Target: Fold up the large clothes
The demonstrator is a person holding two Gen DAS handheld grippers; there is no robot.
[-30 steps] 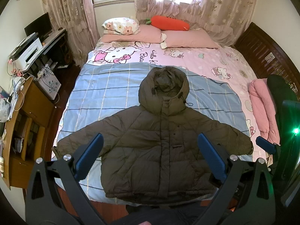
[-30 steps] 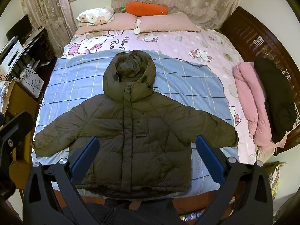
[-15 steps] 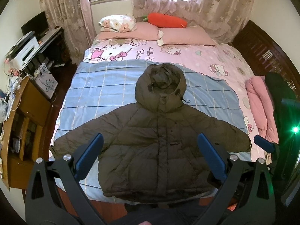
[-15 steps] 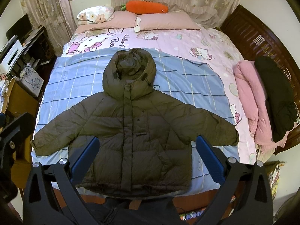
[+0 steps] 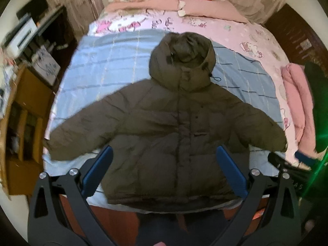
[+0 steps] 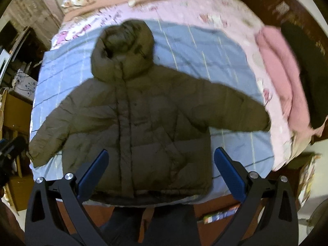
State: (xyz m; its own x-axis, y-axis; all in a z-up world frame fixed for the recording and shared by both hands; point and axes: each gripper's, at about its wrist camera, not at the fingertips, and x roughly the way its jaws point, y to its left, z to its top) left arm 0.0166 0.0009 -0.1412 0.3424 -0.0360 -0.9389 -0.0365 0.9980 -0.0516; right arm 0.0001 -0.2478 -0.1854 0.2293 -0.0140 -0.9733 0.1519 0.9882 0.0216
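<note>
Both wide-open, empty hand-held grippers [image 5: 164,172] [image 6: 160,172] now nearer the blurred jacket [image 5: 174,127] [image 6: 143,110], hem partly hidden.

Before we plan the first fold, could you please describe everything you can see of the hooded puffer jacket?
The hooded puffer jacket is dark olive, quilted and puffy. It lies flat and front up on the blue checked blanket, closed down the middle, both sleeves spread outward, hood pointing toward the pillows, hem at the bed's near edge. A drawcord hangs from the hood. Neither open gripper touches it.
</note>
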